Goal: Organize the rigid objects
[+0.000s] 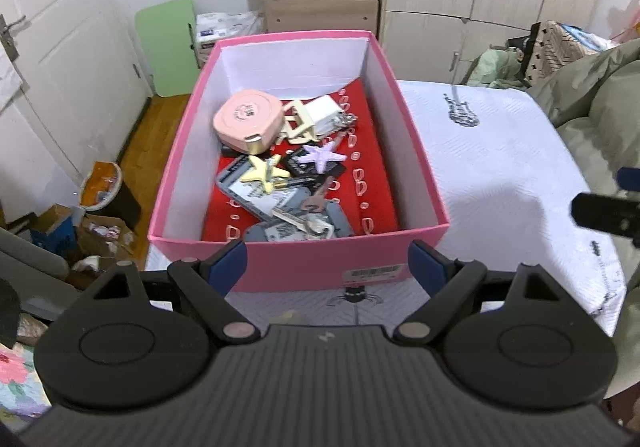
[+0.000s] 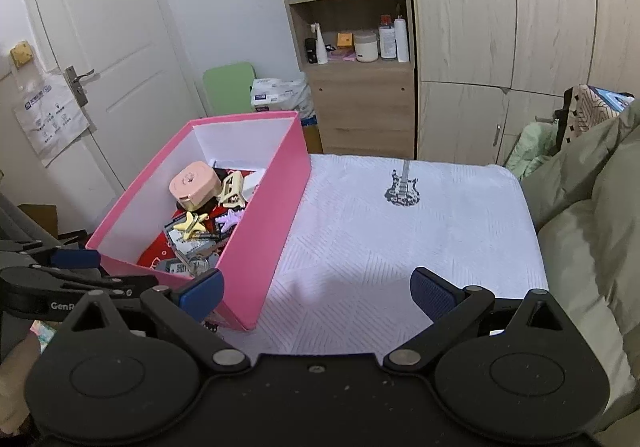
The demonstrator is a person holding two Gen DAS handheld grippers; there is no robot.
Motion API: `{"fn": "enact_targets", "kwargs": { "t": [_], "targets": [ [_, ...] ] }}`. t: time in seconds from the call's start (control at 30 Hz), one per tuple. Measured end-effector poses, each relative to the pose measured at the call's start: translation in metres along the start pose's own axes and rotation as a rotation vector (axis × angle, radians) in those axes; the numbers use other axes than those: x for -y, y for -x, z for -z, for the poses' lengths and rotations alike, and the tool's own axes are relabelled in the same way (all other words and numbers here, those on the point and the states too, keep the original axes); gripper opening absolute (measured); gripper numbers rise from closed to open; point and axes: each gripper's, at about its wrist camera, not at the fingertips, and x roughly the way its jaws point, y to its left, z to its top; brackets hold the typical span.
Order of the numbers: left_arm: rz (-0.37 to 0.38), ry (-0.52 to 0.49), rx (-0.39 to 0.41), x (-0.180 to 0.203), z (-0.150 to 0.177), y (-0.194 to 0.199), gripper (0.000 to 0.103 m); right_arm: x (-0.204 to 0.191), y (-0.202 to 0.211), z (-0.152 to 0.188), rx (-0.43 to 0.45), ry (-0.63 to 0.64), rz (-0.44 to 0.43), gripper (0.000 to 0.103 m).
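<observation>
A pink box (image 1: pixel 298 259) sits on a white bedspread (image 1: pixel 500 167), holding a pink tape measure (image 1: pixel 245 120), star-shaped clips (image 1: pixel 323 154), keys (image 1: pixel 304 213) and cards. Left gripper (image 1: pixel 326 269) and right gripper (image 2: pixel 316 293) hover with fingers released, empty.

Pink box (image 1: pixel 320 267) of rigid bits, open-topped, on the bed.
We see inside: pink round case (image 1: pixel 245 119) at back, cream clip (image 1: pixel 296 125), white charger (image 1: pixel 326 113), yellow starfish (image 1: pixel 266 172), purple starfish (image 1: pixel 323 156), keys (image 1: pixel 308 207) near front.
</observation>
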Motion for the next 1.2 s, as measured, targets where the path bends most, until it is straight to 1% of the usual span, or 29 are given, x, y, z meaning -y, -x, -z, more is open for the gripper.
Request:
{"fn": "enact_targets", "kwargs": {
  "t": [0.07, 0.33, 0.6, 0.8, 1.0, 1.07, 1.2],
  "targets": [
    [0.014, 0.009, -0.006, 0.001, 0.000, 0.000, 0.088, 0.000, -0.002, 0.000, -0.011, 0.001, -0.002, 0.101],
    [0.016, 0.013, -0.017, -0.001, -0.004, -0.001, 0.088, -0.003, -0.008, -0.001, -0.027, -0.005, -0.003, 0.101],
    [0.010, 0.023, -0.017, -0.003, -0.004, -0.003, 0.095, -0.006, -0.012, 0.000, -0.031, -0.003, 0.015, 0.101],
    [-0.009, 0.034, -0.008, -0.003, -0.003, -0.004, 0.100, -0.001, -0.013, 0.002, -0.023, -0.017, 0.041, 0.101],
    [-0.029, 0.031, 0.004, 0.000, 0.000, -0.002, 0.100, 0.001, -0.011, 0.006, -0.004, -0.055, 0.039, 0.101],
    [-0.033, 0.034, 0.001, 0.000, 0.000, -0.002, 0.100, 0.002, -0.010, 0.006, -0.004, -0.071, 0.050, 0.101],
    [-0.051, 0.032, -0.008, 0.001, 0.001, -0.002, 0.100, 0.002, -0.008, 0.008, 0.000, -0.067, 0.101, 0.101]
  ]
}}
